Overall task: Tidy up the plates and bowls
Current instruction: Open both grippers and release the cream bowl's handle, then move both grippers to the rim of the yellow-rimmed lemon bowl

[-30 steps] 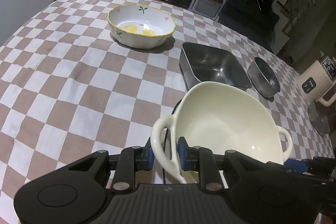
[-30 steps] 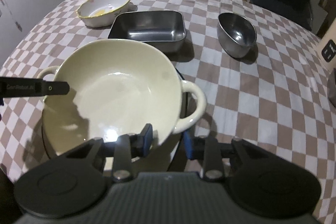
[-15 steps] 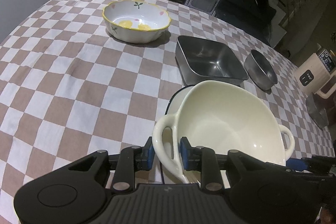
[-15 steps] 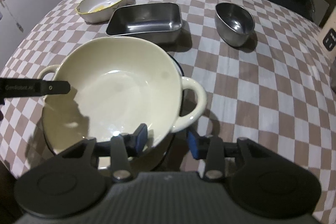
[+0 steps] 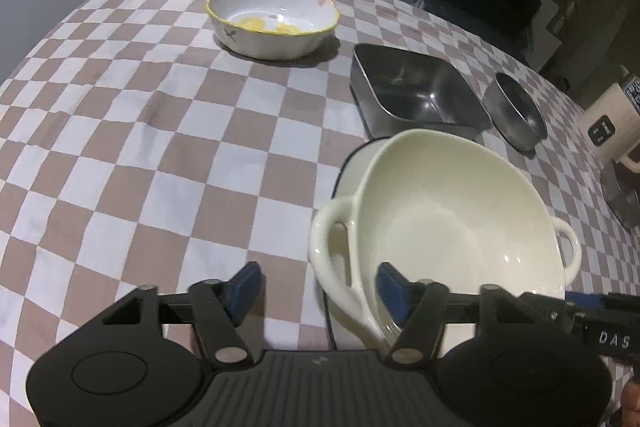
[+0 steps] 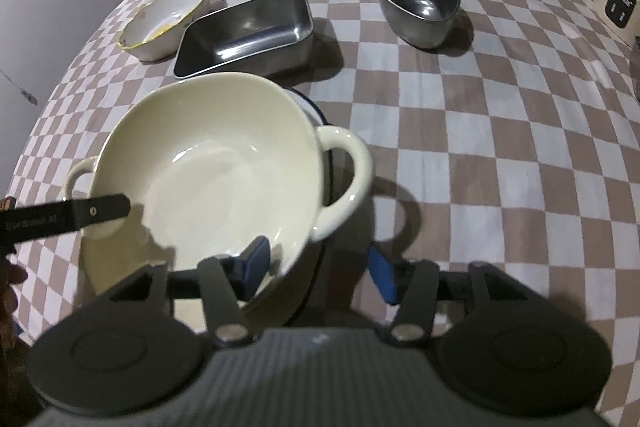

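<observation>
The left gripper (image 5: pixel 318 291) stood with its jaws wide apart, having just been opening; the left loop handle of the cream two-handled bowl (image 5: pixel 452 227) lay between its blue pads (image 5: pixel 394 291), which no longer pressed on it. The right gripper (image 6: pixel 320 267) likewise had been opening: its jaws straddled the bowl's near rim beside the right handle, one pad inside the bowl, one outside, with visible gaps, so nothing was gripped.

The cream bowl sat directly ahead of both claws, nested on a white plate with a dark blue rim (image 6: pixel 316 111) whose edge showed only as a crescent beyond and beside the bowl. Whether the bowl sat level on it could not be judged.

Beyond the bowl, close to its far rim, stood a rectangular steel tray (image 6: pixel 248 31). Further out to the left of that was a floral ceramic bowl with a yellow rim (image 5: pixel 274 19); out to the right, well apart, a round steel bowl (image 6: pixel 418 5).

The checked tablecloth (image 5: pixel 160 147) lay bare left of the left claw and right of the right claw. The table's left edge curved away near a white wall; a beige appliance (image 5: pixel 608 123) stood at the far right edge.

Count: three bowls, one tray, one plate, two grippers.
</observation>
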A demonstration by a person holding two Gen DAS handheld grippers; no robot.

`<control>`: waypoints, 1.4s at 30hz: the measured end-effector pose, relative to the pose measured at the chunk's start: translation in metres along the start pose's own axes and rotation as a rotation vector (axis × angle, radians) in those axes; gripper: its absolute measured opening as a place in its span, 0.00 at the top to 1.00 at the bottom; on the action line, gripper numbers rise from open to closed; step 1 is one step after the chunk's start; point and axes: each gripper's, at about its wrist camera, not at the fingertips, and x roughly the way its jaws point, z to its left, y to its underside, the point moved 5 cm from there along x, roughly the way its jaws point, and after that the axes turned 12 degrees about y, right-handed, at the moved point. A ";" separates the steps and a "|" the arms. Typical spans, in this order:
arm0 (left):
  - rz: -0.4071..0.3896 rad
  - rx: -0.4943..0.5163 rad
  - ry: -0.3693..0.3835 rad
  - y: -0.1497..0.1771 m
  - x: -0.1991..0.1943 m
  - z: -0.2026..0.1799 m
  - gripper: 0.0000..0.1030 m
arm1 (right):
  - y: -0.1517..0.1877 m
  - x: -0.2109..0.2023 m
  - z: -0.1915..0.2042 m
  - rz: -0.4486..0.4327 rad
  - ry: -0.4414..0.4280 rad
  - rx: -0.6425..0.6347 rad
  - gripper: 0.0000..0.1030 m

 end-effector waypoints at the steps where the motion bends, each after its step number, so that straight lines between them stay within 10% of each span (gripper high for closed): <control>1: 0.000 0.007 0.001 0.000 0.000 -0.001 0.26 | 0.000 0.000 0.000 0.002 0.001 0.006 0.37; 18: 0.031 0.106 -0.005 0.012 -0.004 -0.017 0.01 | 0.007 -0.013 -0.010 -0.056 0.043 0.035 0.01; 42: -0.107 0.163 0.071 -0.029 -0.060 -0.037 0.00 | -0.029 -0.075 -0.008 -0.373 0.042 -0.051 0.01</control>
